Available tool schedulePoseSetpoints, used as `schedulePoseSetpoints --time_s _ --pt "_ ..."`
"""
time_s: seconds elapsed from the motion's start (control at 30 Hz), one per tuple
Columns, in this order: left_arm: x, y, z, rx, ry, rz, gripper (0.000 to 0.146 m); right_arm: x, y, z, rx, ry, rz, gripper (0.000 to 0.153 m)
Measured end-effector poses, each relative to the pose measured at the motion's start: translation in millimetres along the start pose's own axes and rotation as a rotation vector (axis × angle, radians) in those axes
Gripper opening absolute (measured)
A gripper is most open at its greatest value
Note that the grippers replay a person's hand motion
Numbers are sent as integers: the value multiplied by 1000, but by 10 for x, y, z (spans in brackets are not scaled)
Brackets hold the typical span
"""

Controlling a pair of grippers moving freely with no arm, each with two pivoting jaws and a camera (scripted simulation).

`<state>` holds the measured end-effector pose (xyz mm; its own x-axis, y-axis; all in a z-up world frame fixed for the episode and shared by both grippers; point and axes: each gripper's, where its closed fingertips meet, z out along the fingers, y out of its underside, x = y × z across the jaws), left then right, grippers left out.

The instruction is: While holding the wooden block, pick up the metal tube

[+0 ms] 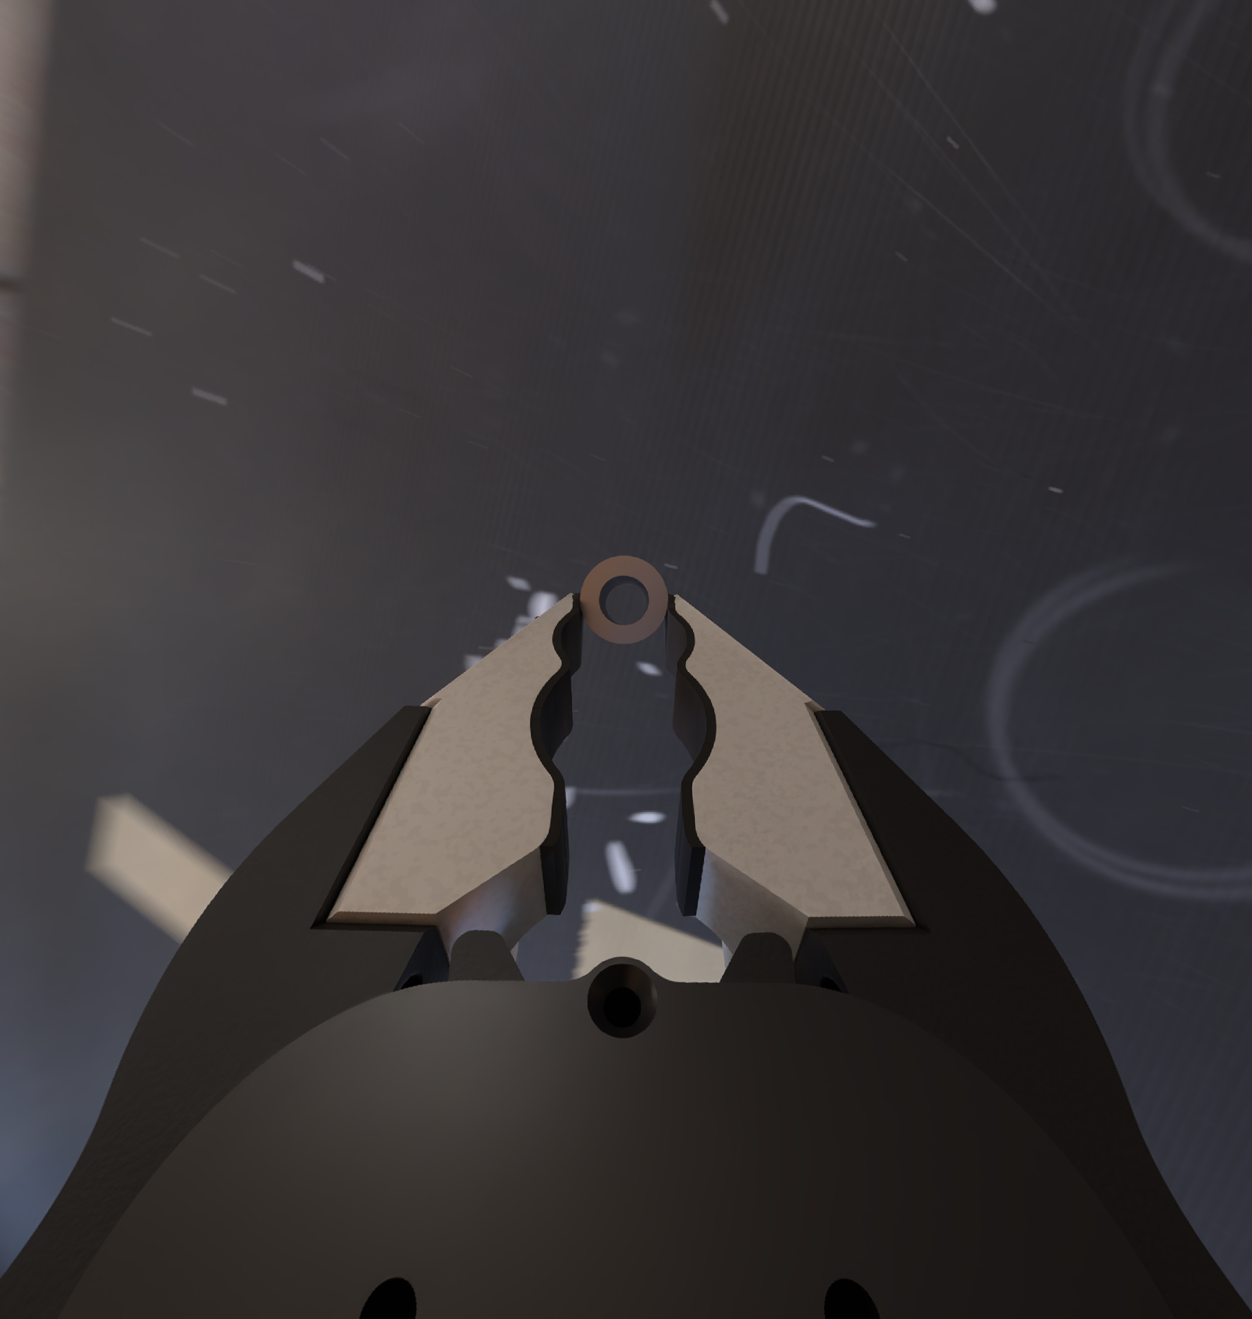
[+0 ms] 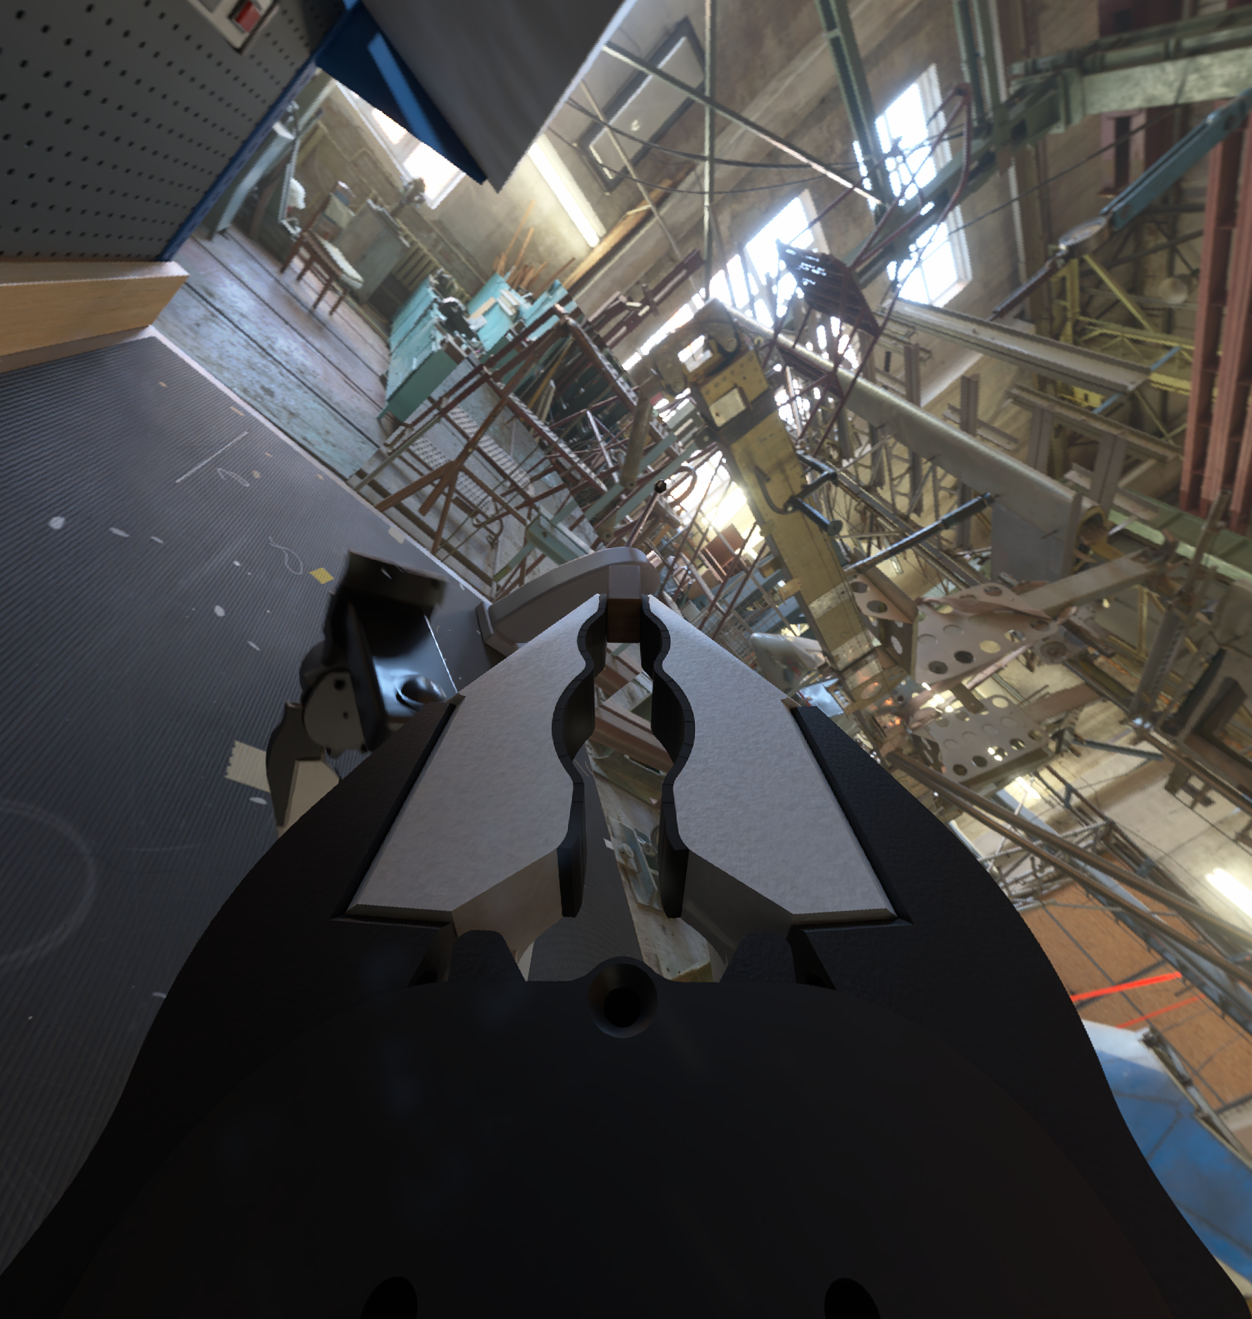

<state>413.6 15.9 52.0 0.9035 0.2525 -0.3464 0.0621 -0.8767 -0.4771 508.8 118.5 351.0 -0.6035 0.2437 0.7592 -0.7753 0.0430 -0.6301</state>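
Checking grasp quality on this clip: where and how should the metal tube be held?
Across its round wall near the end, one finger on each side. The left hand-held gripper looks straight down the metal tube, whose ring-shaped end sits between the tips, so closing squarely across the width suits its round shape.

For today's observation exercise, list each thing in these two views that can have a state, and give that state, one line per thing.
left gripper: shut on the metal tube, at the fingertips.
metal tube: gripped, seen end-on, bore open, off the mat.
right gripper: shut on the wooden block.
wooden block: clamped between the fingertips, held off the mat.
dark mat: scuffed, with ring marks.
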Motion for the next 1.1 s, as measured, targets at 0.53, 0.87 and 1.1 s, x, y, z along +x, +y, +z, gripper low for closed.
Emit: schedulePoseSetpoints --time_s 0.53,0.87,1.1 --pt "-762 -514 -1778 197 -1098 426 22 118 474 496 -196 42 381 8" --pt "-624 -389 -1308 206 -830 258 22 -102 723 785 -360 -21 385 8" --pt "-252 -144 -441 131 -506 176 22 64 704 572 -344 43 389 7"
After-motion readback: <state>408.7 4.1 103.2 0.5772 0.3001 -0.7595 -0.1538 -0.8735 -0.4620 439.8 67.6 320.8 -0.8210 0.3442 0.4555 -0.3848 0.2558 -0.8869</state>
